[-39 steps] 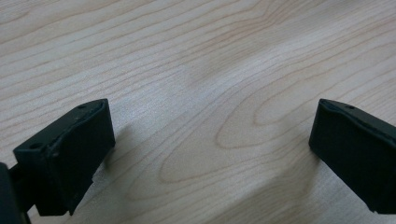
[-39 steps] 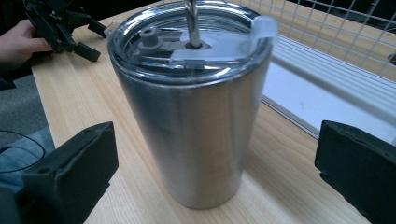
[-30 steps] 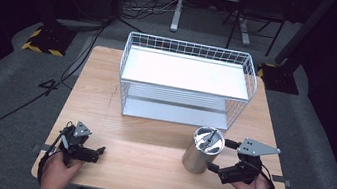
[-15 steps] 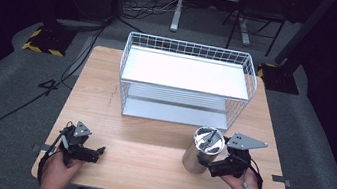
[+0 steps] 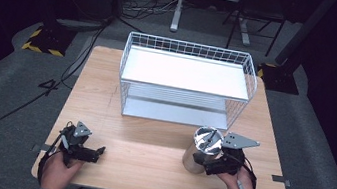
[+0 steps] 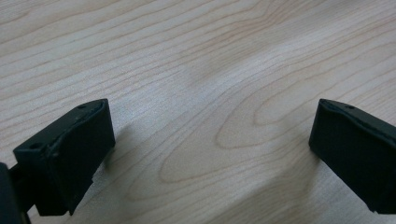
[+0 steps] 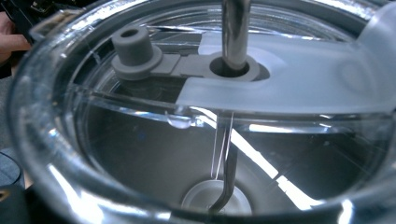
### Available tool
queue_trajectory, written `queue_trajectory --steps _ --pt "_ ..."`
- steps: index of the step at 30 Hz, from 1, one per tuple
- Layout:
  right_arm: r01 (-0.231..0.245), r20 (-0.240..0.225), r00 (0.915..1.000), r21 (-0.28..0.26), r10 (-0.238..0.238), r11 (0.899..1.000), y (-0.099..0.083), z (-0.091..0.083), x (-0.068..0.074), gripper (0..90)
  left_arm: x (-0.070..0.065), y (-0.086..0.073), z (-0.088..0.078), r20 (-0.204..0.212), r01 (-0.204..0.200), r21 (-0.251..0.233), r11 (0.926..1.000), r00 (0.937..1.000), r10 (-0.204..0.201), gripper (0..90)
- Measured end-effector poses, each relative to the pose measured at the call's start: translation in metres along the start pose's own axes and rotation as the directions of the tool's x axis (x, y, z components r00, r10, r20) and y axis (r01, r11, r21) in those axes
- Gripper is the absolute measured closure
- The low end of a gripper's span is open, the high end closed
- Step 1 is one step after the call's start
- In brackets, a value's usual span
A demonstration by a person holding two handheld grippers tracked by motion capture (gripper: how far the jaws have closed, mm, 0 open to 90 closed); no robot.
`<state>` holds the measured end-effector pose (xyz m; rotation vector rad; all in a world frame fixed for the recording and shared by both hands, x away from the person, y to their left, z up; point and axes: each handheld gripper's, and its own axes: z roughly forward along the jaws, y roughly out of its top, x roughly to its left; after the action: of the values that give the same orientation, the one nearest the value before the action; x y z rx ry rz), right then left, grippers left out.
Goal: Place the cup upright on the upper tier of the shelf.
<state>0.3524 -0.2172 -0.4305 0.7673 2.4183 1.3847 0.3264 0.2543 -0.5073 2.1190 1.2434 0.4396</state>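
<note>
Tumbler of steel stands upright on the surface, long axis vertical, clear lid and straw pointing up. Right tool has just been closing around its side; contact unclear. Left tool is spread wide.

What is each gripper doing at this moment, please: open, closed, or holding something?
Left gripper: open, nothing between its jaws, resting on the table.
Right gripper: at the steel tumbler, jaws just been closing around it; a firm grip cannot be told.

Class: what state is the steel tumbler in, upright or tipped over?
Upright. The tumbler stands on its base on the table, its clear lid facing up with a metal straw through it.
</note>
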Motion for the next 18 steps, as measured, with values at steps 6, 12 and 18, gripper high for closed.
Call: queue_trajectory --steps 6,12,18 --pt "0.01 0.003 0.9999 0.006 -0.01 1.0 0.0012 -0.0004 0.0005 3.1 -0.0001 0.0 0.0 0.001 0.001 0.001 1.0 1.0 -0.001 0.6" --pt "0.023 0.009 0.9997 0.014 -0.023 1.0 0.003 -0.001 0.0012 3.5 0.0001 0.0 0.0 0.0 -0.001 -0.001 1.0 1.0 0.001 0.6" --pt "0.032 0.007 0.9994 0.043 -0.033 0.999 0.0069 -0.0016 0.0015 3.8 -0.0001 0.0 0.0 0.001 0.0 0.0 1.0 1.0 0.0 0.6"
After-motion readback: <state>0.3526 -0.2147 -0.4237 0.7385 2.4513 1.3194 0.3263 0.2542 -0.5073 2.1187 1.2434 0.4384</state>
